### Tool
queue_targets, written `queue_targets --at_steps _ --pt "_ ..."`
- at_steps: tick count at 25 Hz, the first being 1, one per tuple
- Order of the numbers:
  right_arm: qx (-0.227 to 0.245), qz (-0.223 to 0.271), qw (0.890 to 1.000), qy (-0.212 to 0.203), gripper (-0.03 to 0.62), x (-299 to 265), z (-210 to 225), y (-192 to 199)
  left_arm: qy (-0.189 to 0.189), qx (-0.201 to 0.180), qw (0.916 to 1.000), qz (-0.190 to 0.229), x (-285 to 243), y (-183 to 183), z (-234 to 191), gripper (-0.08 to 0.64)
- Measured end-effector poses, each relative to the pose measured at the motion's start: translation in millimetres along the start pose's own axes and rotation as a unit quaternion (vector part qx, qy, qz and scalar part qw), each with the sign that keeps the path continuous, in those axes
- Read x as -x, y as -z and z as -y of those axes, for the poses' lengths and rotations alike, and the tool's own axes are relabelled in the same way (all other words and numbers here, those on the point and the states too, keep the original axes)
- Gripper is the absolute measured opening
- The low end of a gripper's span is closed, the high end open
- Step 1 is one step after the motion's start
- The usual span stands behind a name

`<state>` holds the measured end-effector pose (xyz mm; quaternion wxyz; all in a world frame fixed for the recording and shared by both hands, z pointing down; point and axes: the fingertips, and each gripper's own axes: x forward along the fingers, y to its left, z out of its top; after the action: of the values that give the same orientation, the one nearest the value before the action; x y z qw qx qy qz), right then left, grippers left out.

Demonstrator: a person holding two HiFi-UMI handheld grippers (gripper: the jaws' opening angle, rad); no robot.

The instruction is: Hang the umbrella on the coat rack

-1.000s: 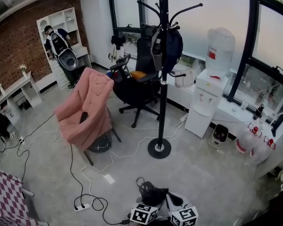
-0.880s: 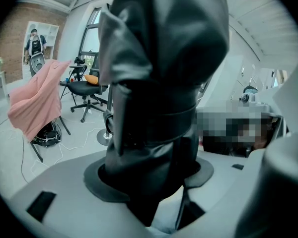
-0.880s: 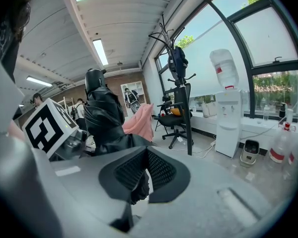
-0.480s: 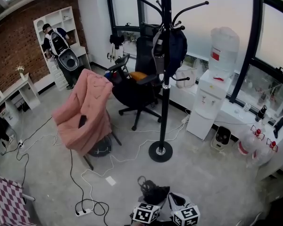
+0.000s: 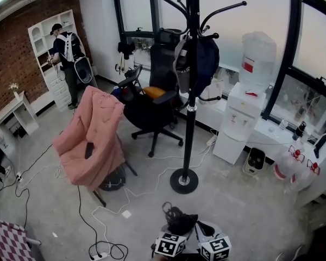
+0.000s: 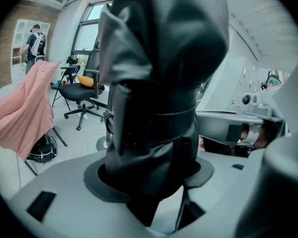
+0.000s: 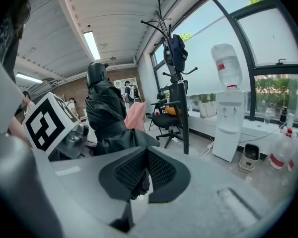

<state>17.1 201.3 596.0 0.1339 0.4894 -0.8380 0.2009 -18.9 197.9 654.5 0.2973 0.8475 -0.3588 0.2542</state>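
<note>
The folded black umbrella [image 5: 179, 222] stands upright at the bottom of the head view. My left gripper [image 5: 176, 231] is closed round its bundled fabric. In the left gripper view the umbrella [image 6: 159, 83] fills the middle, wedged between the wide-set jaws of that gripper [image 6: 154, 175]. My right gripper [image 7: 141, 175] is shut, pinching a thin black strip that looks like the umbrella's strap, with the umbrella [image 7: 107, 118] just to its left. The black coat rack [image 5: 190, 91] stands ahead, a dark bag [image 5: 202, 58] hanging on it. In the right gripper view the coat rack [image 7: 181, 103] is ahead, right of centre.
A chair draped in pink cloth [image 5: 92, 135] stands at the left, and a black office chair [image 5: 149, 99] is behind it. A water dispenser [image 5: 242, 113] stands right of the rack. Cables and a power strip [image 5: 106, 250] lie on the floor. A person [image 5: 68, 53] stands at the far shelf.
The coat rack's base sits lower and nearer in the head view, and the pink chair has slid left. Both grippers keep the same hold on the umbrella.
</note>
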Motion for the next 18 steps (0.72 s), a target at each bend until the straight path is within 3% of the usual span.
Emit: queue_targets --at_steps 7,13,18 --pt "-0.001 0.014 1.0 0.027 0.005 -38 7 -24 0.017 -0.022 0.9996 -0.003 -12 -31 -36 0.279" --pt "-0.015 0.012 0.999 0.036 0.005 -62 3 -35 0.032 -0.03 0.9989 -0.016 -16 -34 -56 0.279" --pt "-0.013 0.011 0.999 0.037 0.005 -75 1 -41 0.036 -0.016 0.9992 -0.005 -15 -42 -72 0.279"
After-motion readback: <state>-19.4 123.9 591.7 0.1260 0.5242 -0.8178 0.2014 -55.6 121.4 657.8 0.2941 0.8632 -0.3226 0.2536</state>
